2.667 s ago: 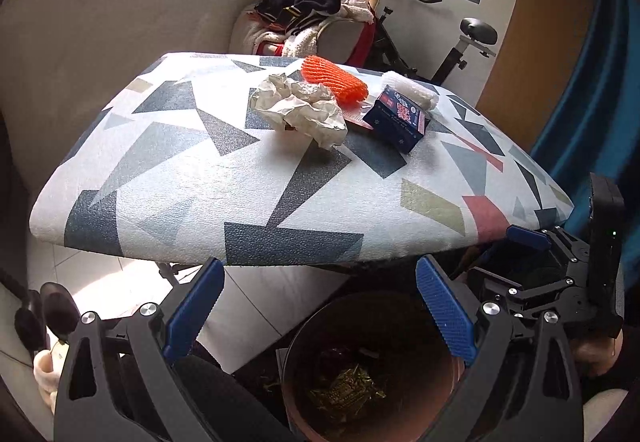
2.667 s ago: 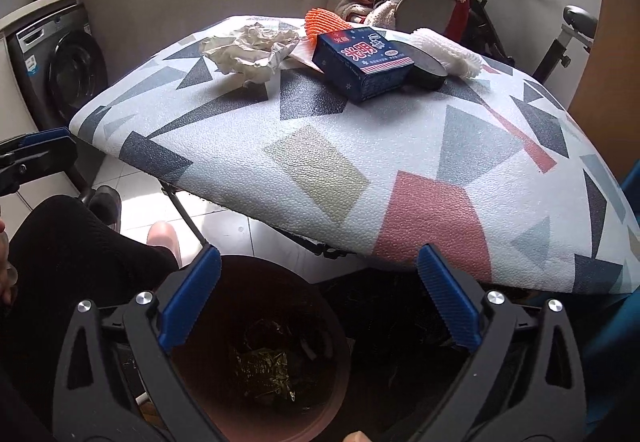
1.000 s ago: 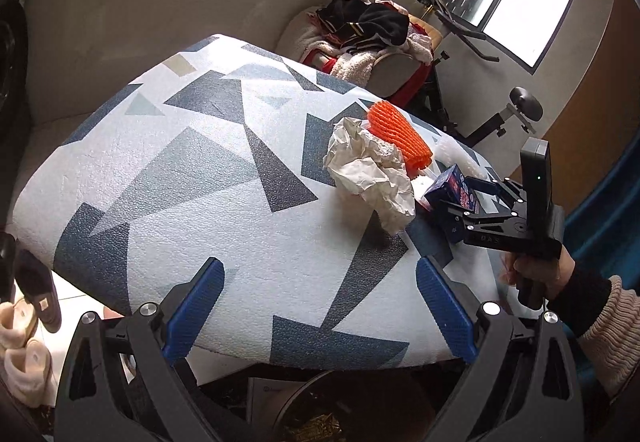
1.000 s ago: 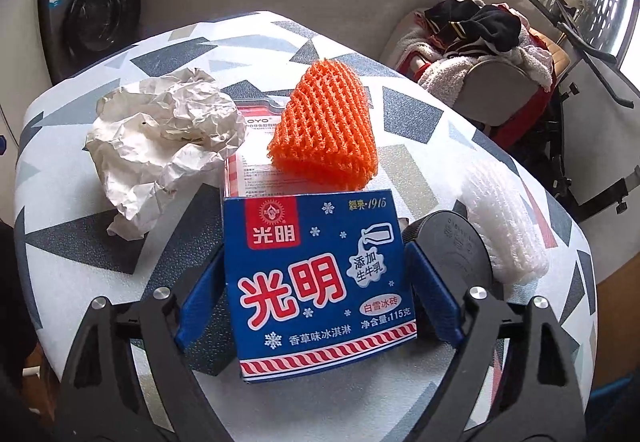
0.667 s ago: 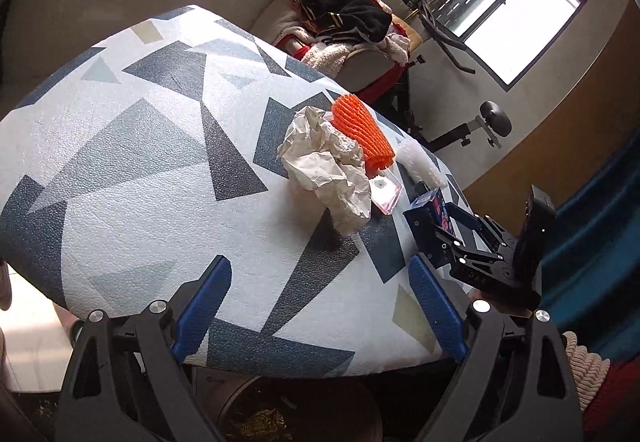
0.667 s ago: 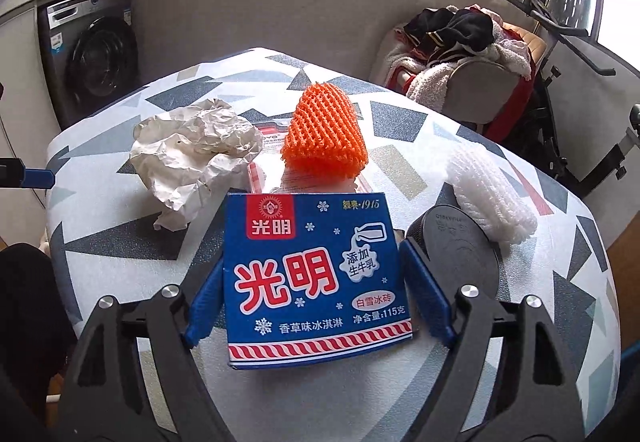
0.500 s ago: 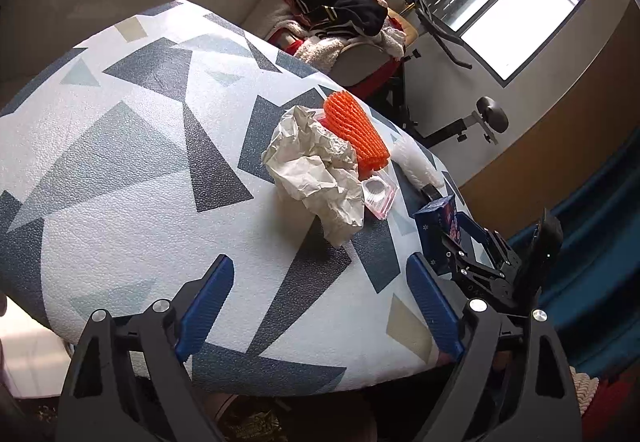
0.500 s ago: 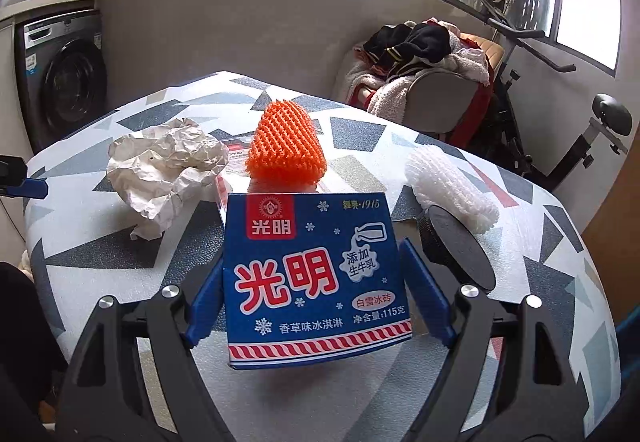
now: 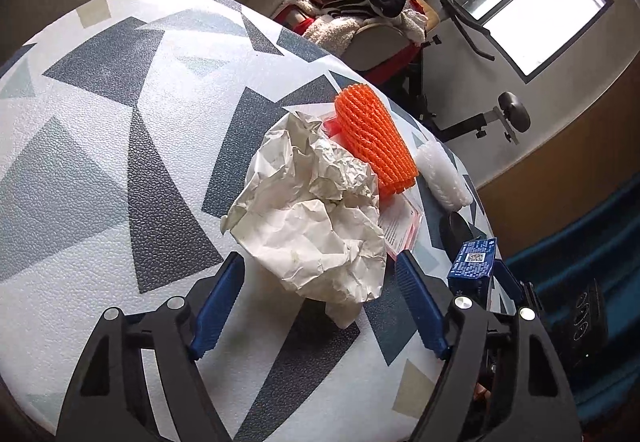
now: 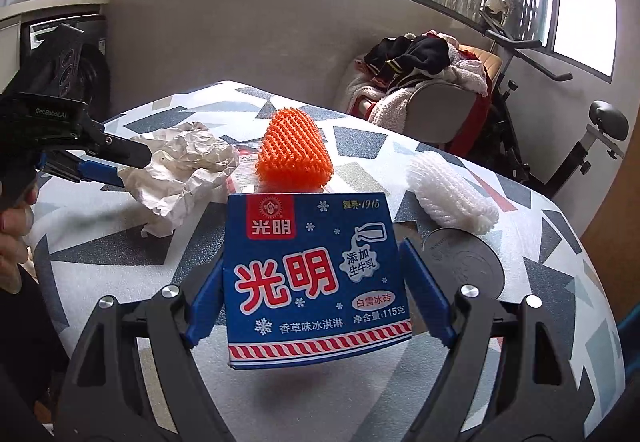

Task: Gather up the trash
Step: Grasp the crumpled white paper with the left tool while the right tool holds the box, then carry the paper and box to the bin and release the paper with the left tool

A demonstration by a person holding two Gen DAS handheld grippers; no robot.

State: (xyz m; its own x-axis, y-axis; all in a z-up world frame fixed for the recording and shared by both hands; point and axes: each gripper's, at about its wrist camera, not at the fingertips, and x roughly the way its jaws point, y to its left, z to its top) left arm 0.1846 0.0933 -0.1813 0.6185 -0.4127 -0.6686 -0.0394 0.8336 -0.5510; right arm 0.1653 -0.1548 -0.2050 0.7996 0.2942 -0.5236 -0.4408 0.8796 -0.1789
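Observation:
A crumpled white paper [image 9: 316,226] lies on the patterned table [image 9: 100,122]. My left gripper [image 9: 320,282] straddles it with the jaws closing. Its blue pads are close to the paper's sides but do not press on it. In the right wrist view the left gripper [image 10: 132,166] reaches the crumpled paper [image 10: 188,170] from the left. My right gripper [image 10: 312,262] is shut on a blue ice-cream box [image 10: 316,274] and holds it just above the tabletop. The blue box [image 9: 474,262] also shows at the right of the left wrist view.
An orange foam net [image 10: 294,154] lies on a red-and-white packet [image 9: 400,226]. A white foam net [image 10: 448,190] and a black round lid [image 10: 464,262] lie to the right. Behind the table stand a chair piled with clothes [image 10: 420,74], an exercise bike [image 10: 560,122] and a washing machine [image 10: 60,42].
My left gripper came forward over the table to the crumpled paper and its jaws narrowed around it. My right gripper tilted the blue box up off the tabletop.

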